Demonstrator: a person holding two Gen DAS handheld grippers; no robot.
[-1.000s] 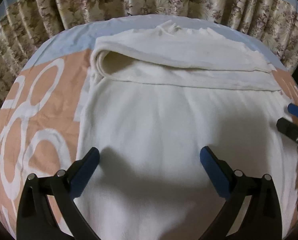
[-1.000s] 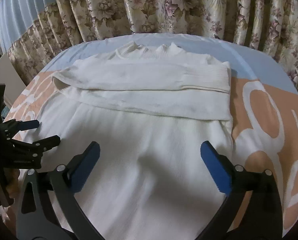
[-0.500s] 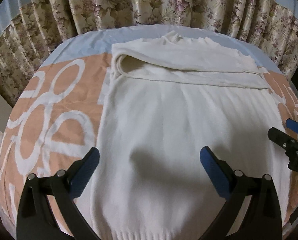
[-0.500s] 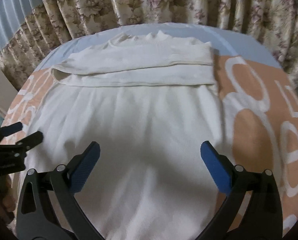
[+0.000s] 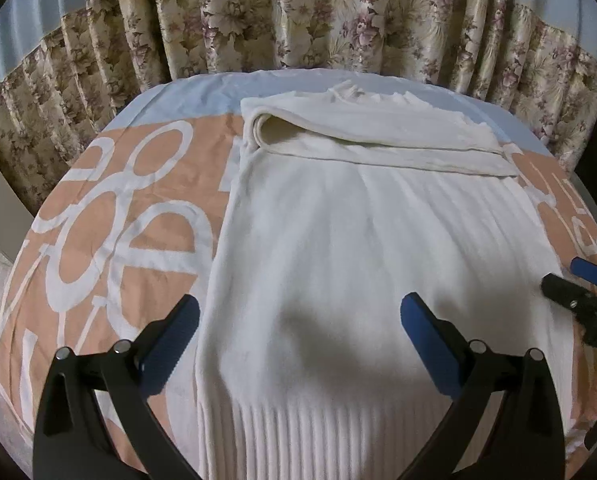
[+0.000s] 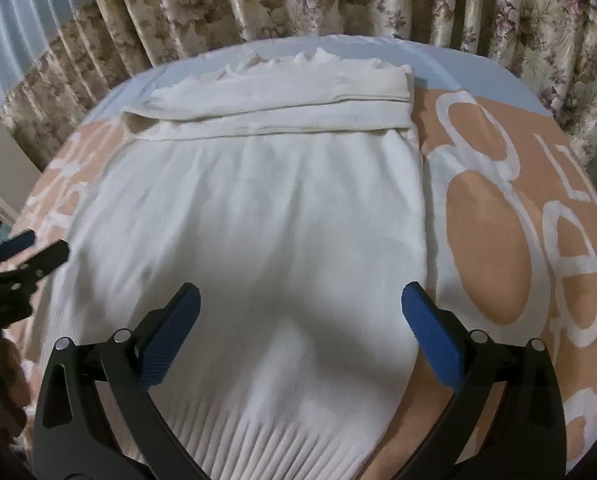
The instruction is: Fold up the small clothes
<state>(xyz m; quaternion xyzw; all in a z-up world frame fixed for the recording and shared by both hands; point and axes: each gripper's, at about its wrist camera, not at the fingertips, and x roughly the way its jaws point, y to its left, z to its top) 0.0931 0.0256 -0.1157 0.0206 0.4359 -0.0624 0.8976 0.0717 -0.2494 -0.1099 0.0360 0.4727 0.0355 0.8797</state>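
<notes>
1. Left wrist view: the left gripper (image 5: pixel 298 332) hangs with its jaws spread wide and nothing between them, just above the near part of the cream knitted sweater (image 5: pixel 362 240).
2. Right wrist view: the right gripper (image 6: pixel 300 326) is likewise wide and empty, above the sweater's ribbed hem (image 6: pixel 282 436).
3. That sweater lies flat on the orange-and-white patterned bed cover (image 5: pixel 110 232), its sleeves folded across the far end, near the flowered curtains (image 5: pixel 298 12).
4. Judged risk: the next fold likely starts at the hem. A pinch taking only the top layer would split the sweater apart; uneven lifting by the two grippers would skew the fold and could drag the sleeves loose.
</notes>
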